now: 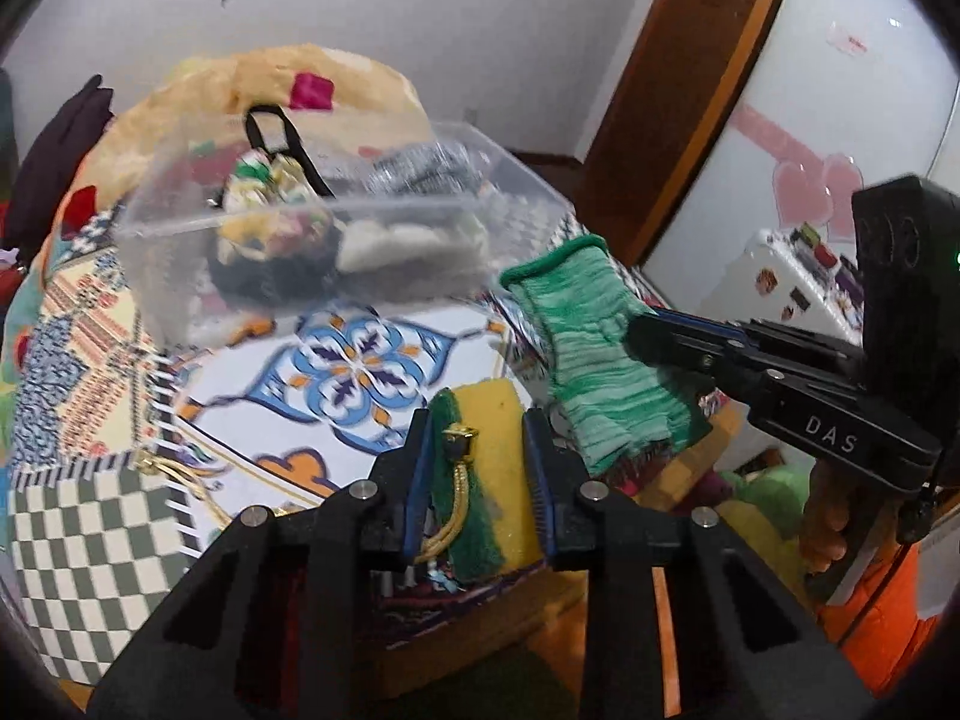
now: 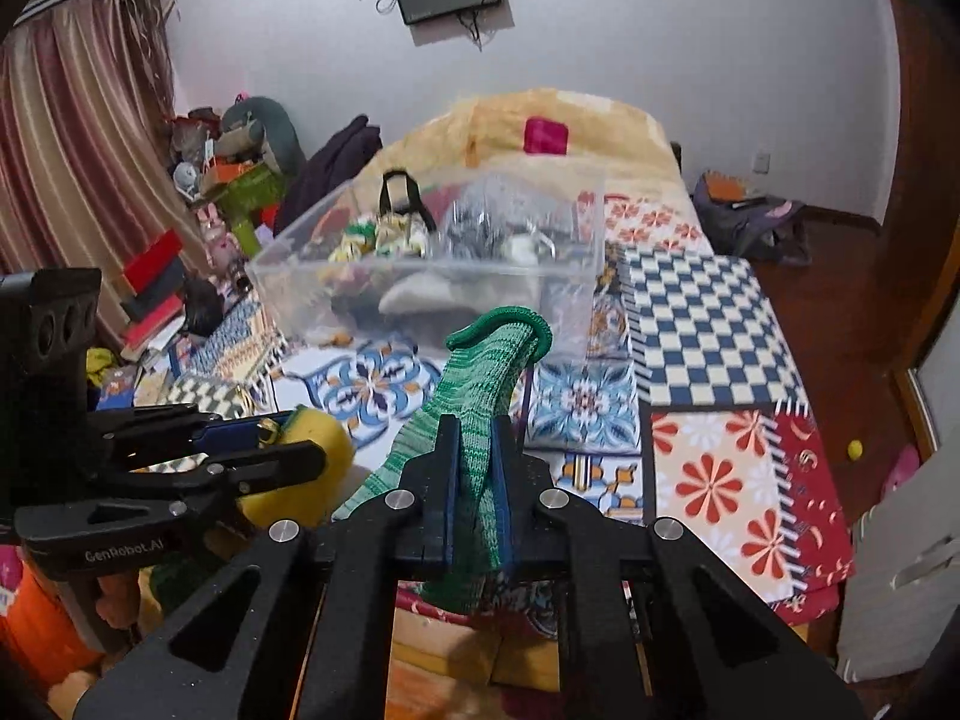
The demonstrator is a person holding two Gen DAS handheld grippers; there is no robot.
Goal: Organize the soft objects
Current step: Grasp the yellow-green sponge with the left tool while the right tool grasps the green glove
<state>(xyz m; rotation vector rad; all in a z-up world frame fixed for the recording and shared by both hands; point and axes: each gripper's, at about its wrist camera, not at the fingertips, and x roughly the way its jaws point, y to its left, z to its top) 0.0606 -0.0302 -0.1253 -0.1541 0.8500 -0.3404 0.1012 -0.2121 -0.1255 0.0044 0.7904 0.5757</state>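
Note:
My left gripper is shut on a yellow sponge with a green scouring side, with a gold cord hanging against it; it also shows in the right wrist view. My right gripper is shut on a green knitted glove, which shows in the left wrist view held in the air over the bed's near right side. A clear plastic bin stands on the bed ahead of both grippers, holding several soft items; it also shows in the right wrist view.
The bed is covered by a patchwork quilt with a yellow blanket at the far end. Books and clutter lie left of the bed. A wooden door frame and bags are on the right.

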